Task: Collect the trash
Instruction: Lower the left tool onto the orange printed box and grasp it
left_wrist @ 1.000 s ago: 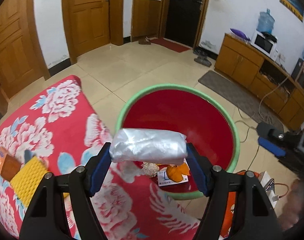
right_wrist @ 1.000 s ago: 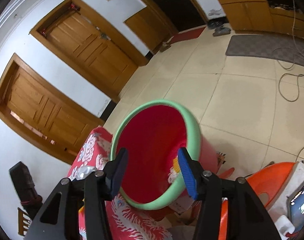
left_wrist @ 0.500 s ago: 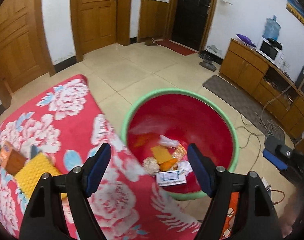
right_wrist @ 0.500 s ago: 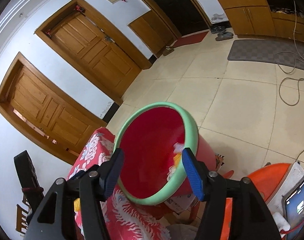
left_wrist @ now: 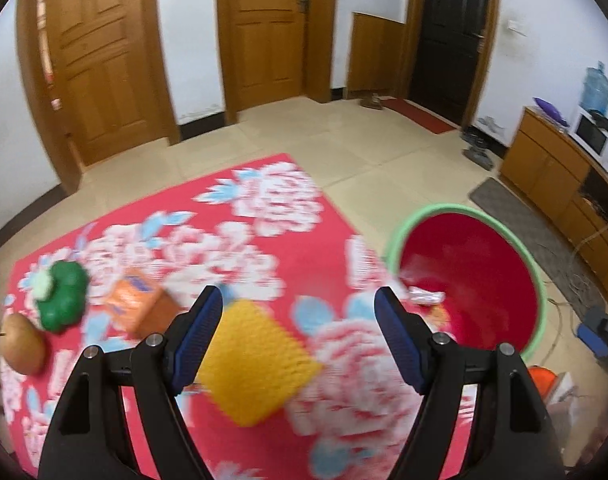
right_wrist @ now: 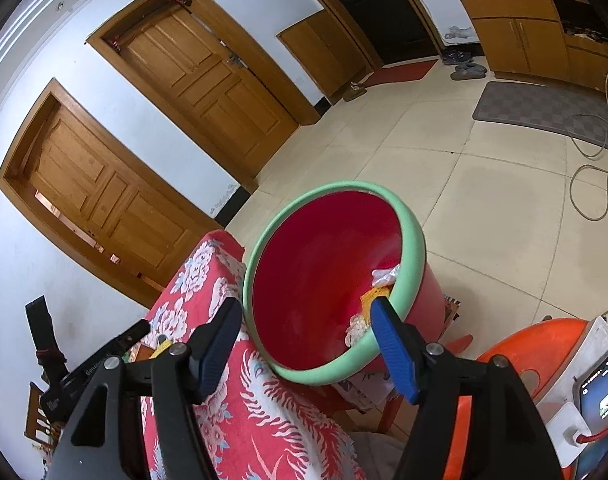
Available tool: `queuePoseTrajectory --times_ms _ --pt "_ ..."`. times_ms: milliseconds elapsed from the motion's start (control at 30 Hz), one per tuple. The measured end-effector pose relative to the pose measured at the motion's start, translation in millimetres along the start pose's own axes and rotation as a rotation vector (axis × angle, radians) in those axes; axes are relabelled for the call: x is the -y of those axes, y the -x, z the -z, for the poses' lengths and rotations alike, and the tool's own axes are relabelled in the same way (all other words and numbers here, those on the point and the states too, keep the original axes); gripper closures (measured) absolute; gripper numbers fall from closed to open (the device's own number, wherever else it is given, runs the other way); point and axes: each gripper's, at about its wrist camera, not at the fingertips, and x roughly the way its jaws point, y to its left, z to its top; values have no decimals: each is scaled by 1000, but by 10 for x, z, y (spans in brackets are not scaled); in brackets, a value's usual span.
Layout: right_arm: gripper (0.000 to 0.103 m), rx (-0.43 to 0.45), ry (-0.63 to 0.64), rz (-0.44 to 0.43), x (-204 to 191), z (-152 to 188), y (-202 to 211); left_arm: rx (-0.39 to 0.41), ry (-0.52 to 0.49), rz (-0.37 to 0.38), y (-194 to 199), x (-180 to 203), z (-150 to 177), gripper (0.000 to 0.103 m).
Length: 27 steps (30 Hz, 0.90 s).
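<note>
my left gripper (left_wrist: 297,330) released, empty over yellow sponge (left_wrist: 255,364); right gripper (right_wrist: 304,350) jaws opening, empty, by red bin (right_wrist: 412,232).

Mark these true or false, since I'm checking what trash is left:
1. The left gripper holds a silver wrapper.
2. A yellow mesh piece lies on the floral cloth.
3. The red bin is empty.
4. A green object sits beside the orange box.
1. False: the left gripper is open and empty.
2. True: the yellow mesh piece lies on the floral cloth.
3. False: the red bin holds trash, including a silver wrapper.
4. True: the green object sits beside the orange box.
</note>
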Motion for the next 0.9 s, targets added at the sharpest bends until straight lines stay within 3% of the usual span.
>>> queuePoseTrajectory --times_ms 433,733,767,833,900 --pt "31 -51 39 35 -108 80 -120 -46 56 -219 -229 -984 55 22" --pt "31 -90 78 61 -222 140 -229 -95 98 -194 -575 -1185 99 21" --pt "31 -88 81 61 -221 146 -214 -97 107 -180 -592 -1196 106 23" --pt "31 -85 87 61 -237 155 -197 -96 120 -144 -597 -1206 119 44" --pt "31 -86 91 62 -257 165 -195 -92 140 -123 -558 -1224 140 45"
